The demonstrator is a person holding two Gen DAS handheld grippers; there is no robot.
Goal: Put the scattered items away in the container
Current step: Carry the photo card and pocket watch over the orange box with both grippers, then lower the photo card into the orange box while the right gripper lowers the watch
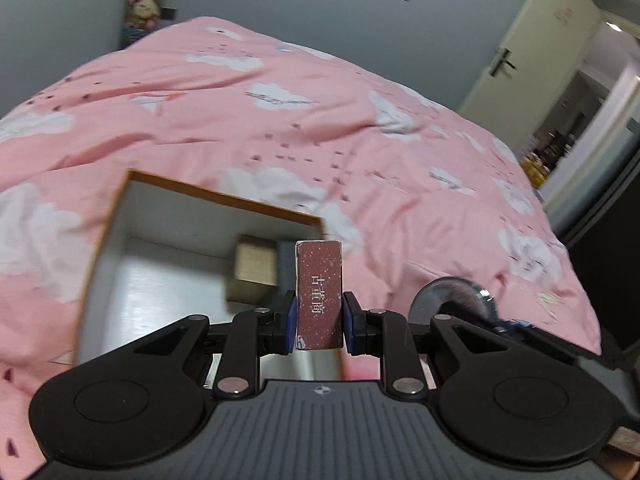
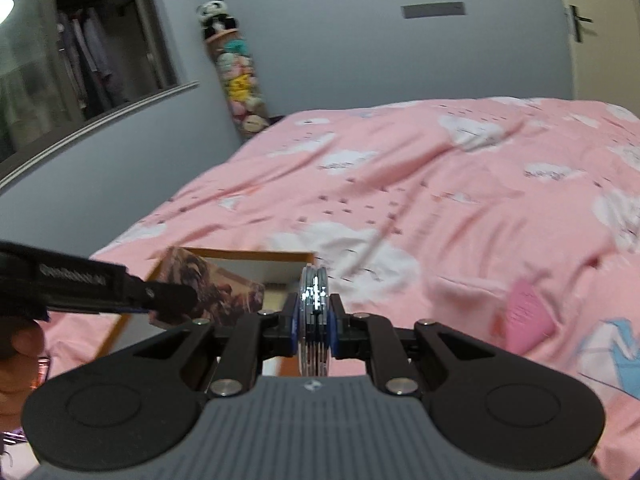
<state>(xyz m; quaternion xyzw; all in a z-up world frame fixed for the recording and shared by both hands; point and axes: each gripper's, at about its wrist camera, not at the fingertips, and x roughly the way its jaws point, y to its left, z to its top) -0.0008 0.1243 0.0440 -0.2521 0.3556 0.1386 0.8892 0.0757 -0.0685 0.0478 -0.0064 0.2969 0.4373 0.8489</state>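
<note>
Carry step, I judge: both grippers loaded, box (image 1: 120,248) just ahead on the pink quilt (image 1: 280,120). My left gripper (image 1: 319,316) clenches a maroon card pack (image 1: 319,292) — stiff, flat-sided, printed — poised at the box's right wall. My right gripper (image 2: 316,326) pinches a shiny ribbed metal disc (image 2: 316,308) edge-on, near the box's far right corner. Box is white-lined card, brown-rimmed; a tan carton (image 1: 254,270) sits inside. Next: bring each over the opening, lower, let go — disc may roll.
</note>
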